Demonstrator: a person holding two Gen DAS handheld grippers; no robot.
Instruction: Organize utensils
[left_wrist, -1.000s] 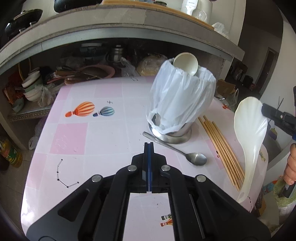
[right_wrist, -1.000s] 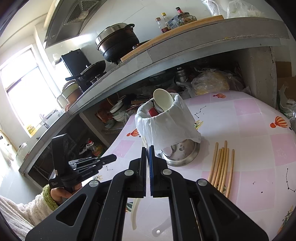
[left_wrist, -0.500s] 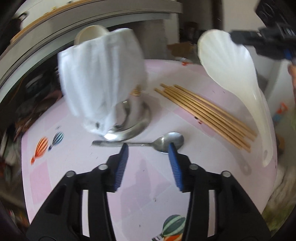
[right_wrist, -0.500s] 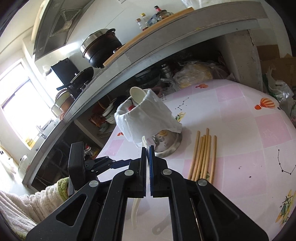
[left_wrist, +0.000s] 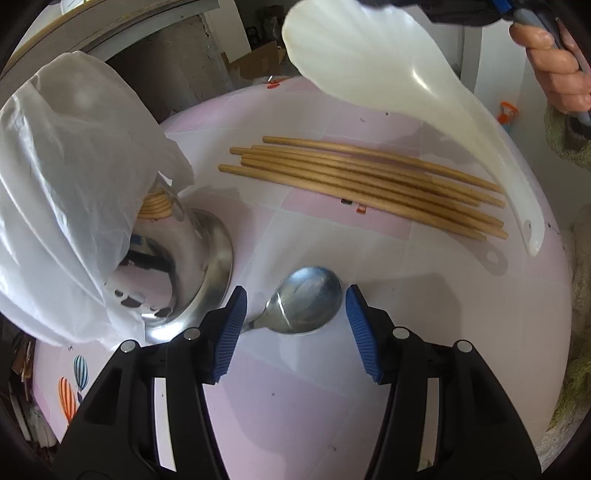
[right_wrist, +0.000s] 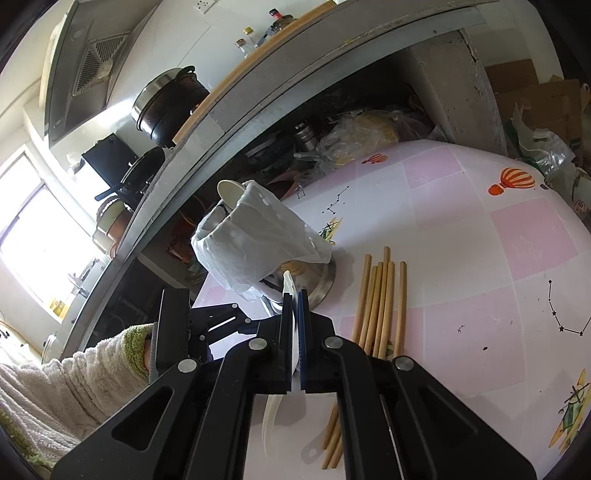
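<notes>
A steel spoon (left_wrist: 306, 304) lies on the pink table (left_wrist: 280, 424), its bowl between the blue pads of my left gripper (left_wrist: 293, 308), whose jaws are opening and not pressing it. Left of it stands a metal utensil holder (left_wrist: 177, 273) draped in a white plastic bag (left_wrist: 70, 184). Several wooden chopsticks (left_wrist: 362, 181) lie in a bundle beyond the spoon. My right gripper (right_wrist: 294, 295) is shut on a white plastic rice paddle (left_wrist: 388, 81), held in the air above the chopsticks (right_wrist: 380, 299); the paddle (right_wrist: 288, 291) shows edge-on between the pads.
A person's hand (left_wrist: 554, 62) holds the right gripper at the upper right. A counter (right_wrist: 295, 92) with pots runs behind the table; the shelf under it is crowded with dishes and bags. The table's edge curves close on the right.
My left gripper went from shut to open, rolled, and dropped down over the spoon's bowl. The right gripper with the paddle shifted a little lower, still shut.
</notes>
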